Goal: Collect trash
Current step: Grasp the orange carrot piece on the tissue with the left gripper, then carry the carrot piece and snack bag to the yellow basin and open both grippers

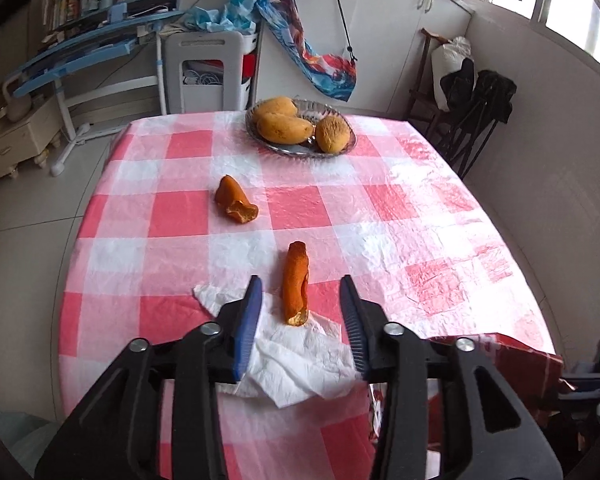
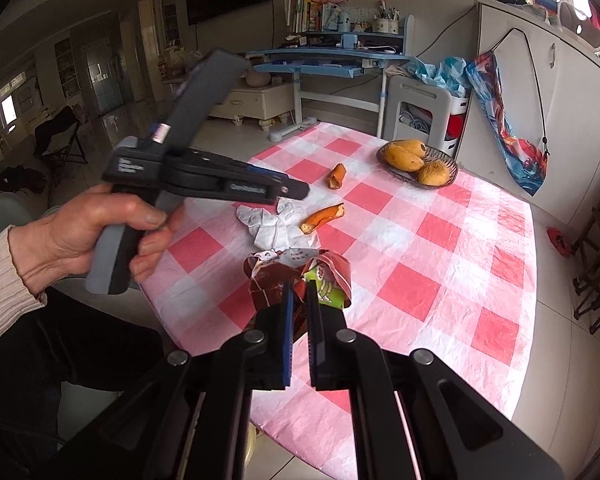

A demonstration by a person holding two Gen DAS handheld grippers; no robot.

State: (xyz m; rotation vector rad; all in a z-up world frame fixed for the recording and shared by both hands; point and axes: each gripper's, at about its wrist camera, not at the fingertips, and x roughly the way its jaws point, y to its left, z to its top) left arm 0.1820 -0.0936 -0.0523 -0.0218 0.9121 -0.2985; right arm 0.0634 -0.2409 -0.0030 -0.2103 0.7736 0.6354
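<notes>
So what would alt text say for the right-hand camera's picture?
The right gripper has its fingers shut on a crumpled red snack wrapper at the edge of a red-checked table. Beyond lie a tissue, two orange peels and a fruit bowl.

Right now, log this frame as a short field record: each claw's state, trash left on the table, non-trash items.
left claw: open, over the white tissue, straddling the near peel
right claw: shut on the snack wrapper
loose trash: white tissue, near peel, far peel
non-trash: mangoes in a glass dish
surface: checked tablecloth
</notes>
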